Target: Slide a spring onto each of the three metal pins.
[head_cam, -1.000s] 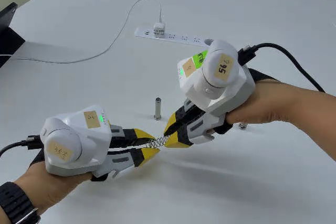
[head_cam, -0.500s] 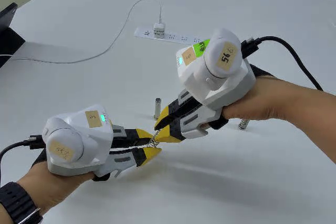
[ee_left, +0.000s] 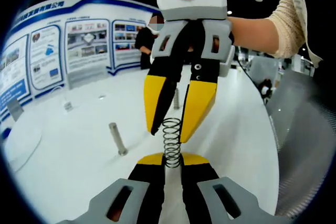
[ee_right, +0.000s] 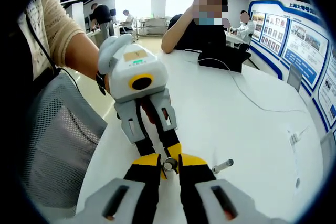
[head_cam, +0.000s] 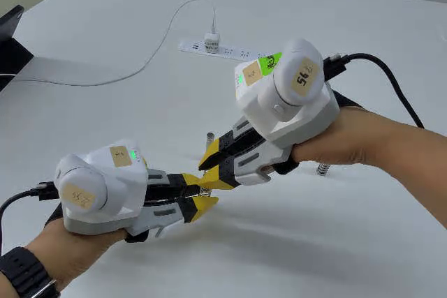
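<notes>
- Holds spring (ee_left: 171, 141) clear of the white table (ee_left: 79, 171), centre of left gripper view, coil upright in frame.
- Grips its lower end in left gripper (ee_left: 165, 160), jaws clenched on the coil.
- Points right gripper (ee_left: 169, 131) down from top of frame, jaws parted, yellow fingers (ee_left: 198, 103) astride the spring's free end.
- Meets tip to tip just below centre of head view.
- Upright, left of spring: bare metal pin (ee_left: 116, 138); second pin (ee_left: 177, 98) behind those fingers.
- Right of centre in head view, under the forearm (head_cam: 377, 148): second spring (head_cam: 323, 168) standing; cannot tell whether on a pin.
</notes>
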Motion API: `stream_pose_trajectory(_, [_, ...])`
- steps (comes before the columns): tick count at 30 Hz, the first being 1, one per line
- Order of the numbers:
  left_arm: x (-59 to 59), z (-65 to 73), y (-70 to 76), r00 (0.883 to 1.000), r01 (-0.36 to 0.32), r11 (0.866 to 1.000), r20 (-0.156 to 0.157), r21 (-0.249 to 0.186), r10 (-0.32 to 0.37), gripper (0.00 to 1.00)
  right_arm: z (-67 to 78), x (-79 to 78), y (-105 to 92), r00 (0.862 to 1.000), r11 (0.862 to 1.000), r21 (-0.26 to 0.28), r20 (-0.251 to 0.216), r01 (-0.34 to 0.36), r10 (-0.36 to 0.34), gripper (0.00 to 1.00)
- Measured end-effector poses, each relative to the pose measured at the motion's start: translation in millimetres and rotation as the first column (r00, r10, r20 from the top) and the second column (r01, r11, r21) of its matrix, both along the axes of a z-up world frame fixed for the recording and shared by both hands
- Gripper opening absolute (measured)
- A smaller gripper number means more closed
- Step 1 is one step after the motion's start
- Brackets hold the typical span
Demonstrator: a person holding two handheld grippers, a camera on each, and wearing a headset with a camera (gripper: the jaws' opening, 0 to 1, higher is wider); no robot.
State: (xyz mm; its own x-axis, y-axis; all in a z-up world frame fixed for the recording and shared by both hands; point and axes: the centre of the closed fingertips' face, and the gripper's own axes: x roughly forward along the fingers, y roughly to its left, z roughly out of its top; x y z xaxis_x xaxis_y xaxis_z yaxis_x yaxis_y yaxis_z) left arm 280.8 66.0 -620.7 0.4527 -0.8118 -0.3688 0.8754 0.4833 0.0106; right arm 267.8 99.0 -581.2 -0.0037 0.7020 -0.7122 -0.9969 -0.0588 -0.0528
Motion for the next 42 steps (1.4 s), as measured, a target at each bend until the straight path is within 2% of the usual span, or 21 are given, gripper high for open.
stream_pose_trajectory(16, [2.6,3.2,0.8,1.0,-0.015,1.0,0.0,-0.018,0.015,0.1,-0.8,5.0,-4.6,0.999,0.999,0.01,0.006,0.036,-0.036,0.13])
stream_pose_trajectory(22, [4.5,6.1,0.8,1.0,-0.018,1.0,0.011,-0.023,0.018,0.11,3.3,4.6,-1.4,0.999,0.999,0.03,-0.006,0.041,-0.041,0.12])
stream_pose_trajectory(32, [6.3,5.7,1.3,0.999,-0.021,1.0,0.032,-0.004,0.021,0.11,2.7,4.9,-0.8,0.999,0.999,0.023,-0.008,0.049,-0.049,0.12])
stream_pose_trajectory(42, [12.0,5.4,10.4,0.998,-0.059,0.998,0.034,-0.003,0.059,0.2,4.2,9.2,-4.3,0.998,0.997,0.026,0.0,0.069,-0.069,0.12])
